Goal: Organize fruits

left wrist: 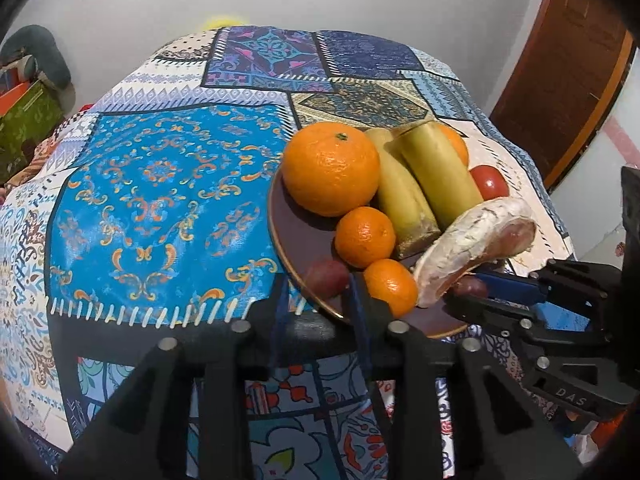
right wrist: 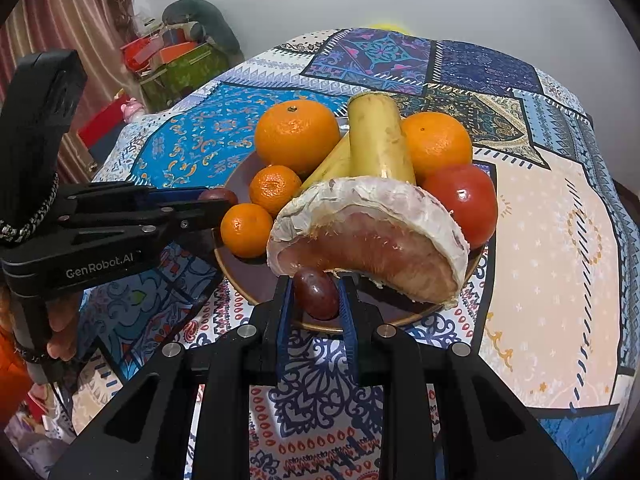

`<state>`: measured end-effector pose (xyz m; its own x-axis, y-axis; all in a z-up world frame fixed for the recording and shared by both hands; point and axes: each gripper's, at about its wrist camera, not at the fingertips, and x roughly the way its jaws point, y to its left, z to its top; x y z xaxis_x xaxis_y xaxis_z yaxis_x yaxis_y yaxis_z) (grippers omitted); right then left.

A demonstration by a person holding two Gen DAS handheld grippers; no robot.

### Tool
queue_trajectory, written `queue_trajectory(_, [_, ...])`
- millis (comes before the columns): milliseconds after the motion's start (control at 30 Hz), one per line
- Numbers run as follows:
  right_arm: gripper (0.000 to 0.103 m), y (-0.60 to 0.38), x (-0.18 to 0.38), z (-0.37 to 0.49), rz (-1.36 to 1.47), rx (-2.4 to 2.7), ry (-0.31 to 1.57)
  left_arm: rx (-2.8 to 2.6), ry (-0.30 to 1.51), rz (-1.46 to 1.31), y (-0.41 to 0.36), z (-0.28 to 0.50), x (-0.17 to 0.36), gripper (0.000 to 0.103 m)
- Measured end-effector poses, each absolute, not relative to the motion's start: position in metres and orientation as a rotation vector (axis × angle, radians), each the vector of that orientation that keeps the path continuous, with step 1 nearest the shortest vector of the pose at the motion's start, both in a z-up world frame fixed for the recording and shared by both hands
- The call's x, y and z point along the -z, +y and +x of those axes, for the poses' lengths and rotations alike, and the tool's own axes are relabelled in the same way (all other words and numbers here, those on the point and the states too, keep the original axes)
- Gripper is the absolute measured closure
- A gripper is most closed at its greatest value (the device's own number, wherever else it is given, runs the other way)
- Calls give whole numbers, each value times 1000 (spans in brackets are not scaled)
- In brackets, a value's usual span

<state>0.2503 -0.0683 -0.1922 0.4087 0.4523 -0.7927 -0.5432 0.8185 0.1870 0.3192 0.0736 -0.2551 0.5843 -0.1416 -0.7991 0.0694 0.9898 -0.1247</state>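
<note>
The left gripper's [right wrist: 214,206] fingers [left wrist: 356,300] stand slightly parted beside 1 dark grape [left wrist: 327,276] at the plate's [left wrist: 288,232] near-left edge; the right gripper [right wrist: 315,300] pinches another grape [right wrist: 316,293] under the pomelo wedge [right wrist: 368,236].

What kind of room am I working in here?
Most likely a lived-in home room, perhaps a dining area: a table under a patchwork tablecloth, a plate piled with fruit, striped curtains, and a heap of boxes against the wall.
</note>
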Motion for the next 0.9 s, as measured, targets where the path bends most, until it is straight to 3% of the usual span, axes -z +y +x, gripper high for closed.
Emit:
queue_trajectory(133, [81,-69,192,251,-102,-630,976,126,946,-108,77,318,256,66])
queue_trajectory(267, [70,-71,190,249,-98,-627,979,122,938,-106,76,312,251,66])
queue_trajectory(467, [70,-80,176,239,-84,-618,958,113,903,-104,75,294,231,66])
queue_trajectory(900, [70,-125,45,176,-31,-530,645,92,563,-49,46,198,90,66])
